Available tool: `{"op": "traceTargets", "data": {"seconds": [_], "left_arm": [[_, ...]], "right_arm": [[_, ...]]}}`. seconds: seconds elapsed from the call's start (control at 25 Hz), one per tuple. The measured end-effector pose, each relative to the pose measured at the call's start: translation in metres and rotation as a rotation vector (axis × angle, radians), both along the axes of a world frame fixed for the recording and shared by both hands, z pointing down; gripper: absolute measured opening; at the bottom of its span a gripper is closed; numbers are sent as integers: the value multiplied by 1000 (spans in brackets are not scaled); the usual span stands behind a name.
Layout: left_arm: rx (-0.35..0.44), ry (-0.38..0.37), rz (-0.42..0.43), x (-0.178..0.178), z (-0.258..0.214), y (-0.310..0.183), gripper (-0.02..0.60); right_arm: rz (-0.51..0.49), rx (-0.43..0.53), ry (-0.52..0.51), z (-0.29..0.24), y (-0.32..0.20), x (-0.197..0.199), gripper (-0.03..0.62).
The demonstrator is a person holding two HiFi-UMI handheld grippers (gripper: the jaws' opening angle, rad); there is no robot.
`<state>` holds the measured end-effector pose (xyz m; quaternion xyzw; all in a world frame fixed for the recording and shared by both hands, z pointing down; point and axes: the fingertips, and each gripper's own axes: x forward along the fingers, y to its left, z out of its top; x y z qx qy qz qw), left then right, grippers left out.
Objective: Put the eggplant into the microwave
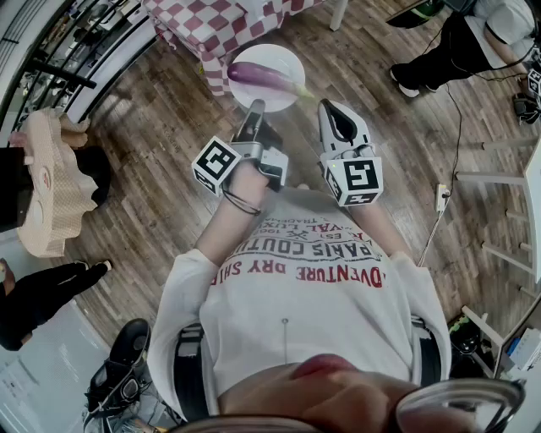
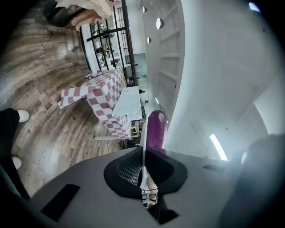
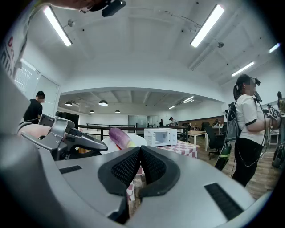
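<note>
checkered tbl [image 1: 194,21] | white plate [image 1: 272,56] | wood floor [image 1: 152,144] | bystander w/ headset [image 3: 247,124]

Long, glossy purple eggplant [image 1: 258,74] with a pale green stem end, lying flat across a round white plate [image 1: 272,54]. Stem end at the plate's rim, to the right in the head view. Well apart from it, a small white microwave [image 3: 160,137], upright on a pink-and-white checked table [image 3: 183,148], door apparently shut.

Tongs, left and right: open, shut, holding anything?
Left tongs: closed on the rim of the white plate carrying the eggplant.
Right tongs: closed, holding nothing.
</note>
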<state>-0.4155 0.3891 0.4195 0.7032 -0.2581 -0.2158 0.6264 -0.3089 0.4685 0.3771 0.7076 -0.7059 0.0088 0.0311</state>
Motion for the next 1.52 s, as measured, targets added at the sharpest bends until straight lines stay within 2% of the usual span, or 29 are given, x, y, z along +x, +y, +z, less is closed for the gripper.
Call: {"op": "traceTargets", "data": {"seconds": [0.44,0.68,0.96,1.24,1.52], "left_arm": [[-41,3,-10,7,15,-11,35],[-50,9,-2,21,18,-14,37],[-100,-14,31,43,35,-18,37],[-115,-20,67,82,40,-59,35],[-138,-25,116,147,43,-128,35]], "right_arm": [[-4,-29,3,11,-10,9,26],[14,-28,-12,15,-11,21,26],[53,-54,-58,28,-17,44,26],[115,-72,-47,33,-54,84,26],[183,-100,-46,36,-120,148,26]]}}
